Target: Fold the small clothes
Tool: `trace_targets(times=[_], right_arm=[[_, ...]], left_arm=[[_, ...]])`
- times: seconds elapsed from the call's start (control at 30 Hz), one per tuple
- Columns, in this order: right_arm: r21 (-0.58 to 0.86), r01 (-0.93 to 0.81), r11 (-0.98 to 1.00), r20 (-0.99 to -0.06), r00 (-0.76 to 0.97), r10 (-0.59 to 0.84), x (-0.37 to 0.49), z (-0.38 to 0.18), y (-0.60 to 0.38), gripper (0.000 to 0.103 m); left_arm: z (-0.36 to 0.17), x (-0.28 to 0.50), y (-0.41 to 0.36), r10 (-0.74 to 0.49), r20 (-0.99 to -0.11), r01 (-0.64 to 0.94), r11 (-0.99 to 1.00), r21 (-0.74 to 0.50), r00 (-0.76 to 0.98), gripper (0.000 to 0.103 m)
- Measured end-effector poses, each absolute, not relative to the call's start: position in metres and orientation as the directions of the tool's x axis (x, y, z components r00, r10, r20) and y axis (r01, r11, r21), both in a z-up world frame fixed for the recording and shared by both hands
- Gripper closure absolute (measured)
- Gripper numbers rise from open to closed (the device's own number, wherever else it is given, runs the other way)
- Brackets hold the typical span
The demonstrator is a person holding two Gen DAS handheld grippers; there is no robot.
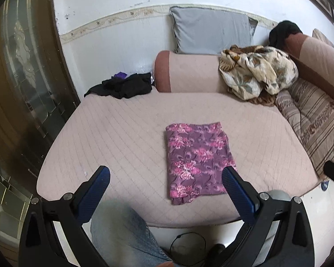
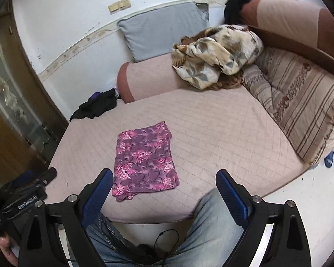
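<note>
A purple garment with pink flowers [image 1: 198, 160] lies folded into a flat rectangle near the front of the pink quilted mattress [image 1: 127, 133]; the right wrist view shows the same garment [image 2: 143, 162] left of centre. My left gripper [image 1: 167, 173] hangs open above the mattress's front edge, its right finger just over the garment's near right edge, holding nothing. My right gripper [image 2: 164, 178] is open too, raised above the front edge, with the garment's near corner beside its left finger. The left gripper's body [image 2: 29, 191] shows at the left of the right wrist view.
A heap of black clothes [image 1: 124, 86] lies at the mattress's back left corner. A pink bolster [image 1: 189, 73], a grey pillow [image 1: 211, 33], a flowered blanket [image 1: 256, 71] and striped cushions [image 1: 316, 120] line the back and right. The person's jeans-clad legs [image 2: 211, 229] are below.
</note>
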State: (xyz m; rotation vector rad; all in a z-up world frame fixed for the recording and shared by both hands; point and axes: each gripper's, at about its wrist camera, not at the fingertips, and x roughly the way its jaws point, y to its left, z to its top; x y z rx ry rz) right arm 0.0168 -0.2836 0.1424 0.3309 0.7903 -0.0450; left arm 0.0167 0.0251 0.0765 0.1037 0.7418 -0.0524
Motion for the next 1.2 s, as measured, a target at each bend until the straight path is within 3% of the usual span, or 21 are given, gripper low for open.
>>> trace_targets(times=[0.17, 0.3, 0.63, 1.2], right_arm=[[0.239, 0.158, 0.958, -0.708, 0.704, 0.060, 0.022, 0.149, -0.281, 0.007], [0.239, 0.165, 0.957, -0.699, 0.713, 0.051, 0.027, 0.154, -0.282, 0.007], [0.239, 0.172, 0.956, -0.719, 0.692, 0.055, 0.026, 0.145, -0.283, 0.007], [0.189, 0.183, 0.965, -0.697, 0.718, 0.001, 0.005, 0.163, -0.285, 0.007]], left_arm=[[0.080, 0.025, 0.029, -0.044, -0.674, 0.070, 0.997, 0.012, 0.737, 0.003], [0.078, 0.031, 0.024, -0.011, -0.667, 0.078, 0.994, 0.070, 0.745, 0.003], [0.079, 0.032, 0.007, -0.015, -0.672, 0.098, 0.991, 0.086, 0.741, 0.003], [0.086, 0.021, -0.018, -0.107, -0.651, 0.180, 0.983, 0.046, 0.751, 0.003]])
